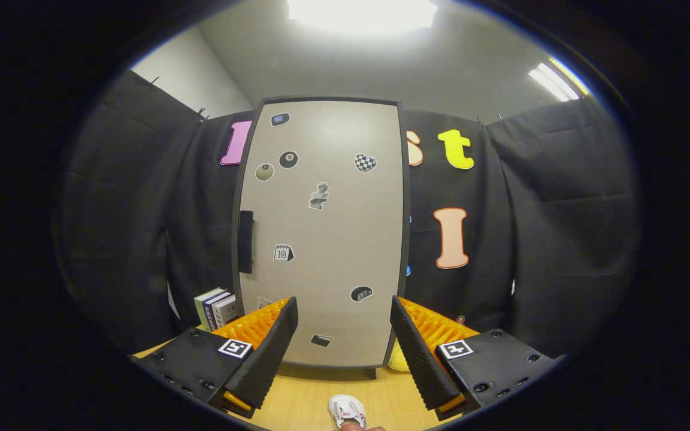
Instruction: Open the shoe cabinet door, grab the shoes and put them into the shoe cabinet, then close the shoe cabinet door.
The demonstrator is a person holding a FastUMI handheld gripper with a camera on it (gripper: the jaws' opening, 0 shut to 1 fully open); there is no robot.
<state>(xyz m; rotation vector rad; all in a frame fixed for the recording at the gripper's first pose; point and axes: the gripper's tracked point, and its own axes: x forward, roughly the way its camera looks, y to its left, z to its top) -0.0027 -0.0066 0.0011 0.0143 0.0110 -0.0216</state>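
The shoe cabinet [327, 239] stands straight ahead on the wooden table, its grey sticker-covered door closed, with a black handle [245, 241] on its left edge. My gripper [344, 314] is open, its fingers spread wide in front of the door's lower part with nothing between them. A small white shoe [347, 410] with red marks lies on the table below the fingers, close to me.
A few books [216, 306] stand left of the cabinet, behind the left finger. Something yellow [398, 361] sits at the cabinet's lower right corner. The wooden table [303, 398] runs between the cabinet and me.
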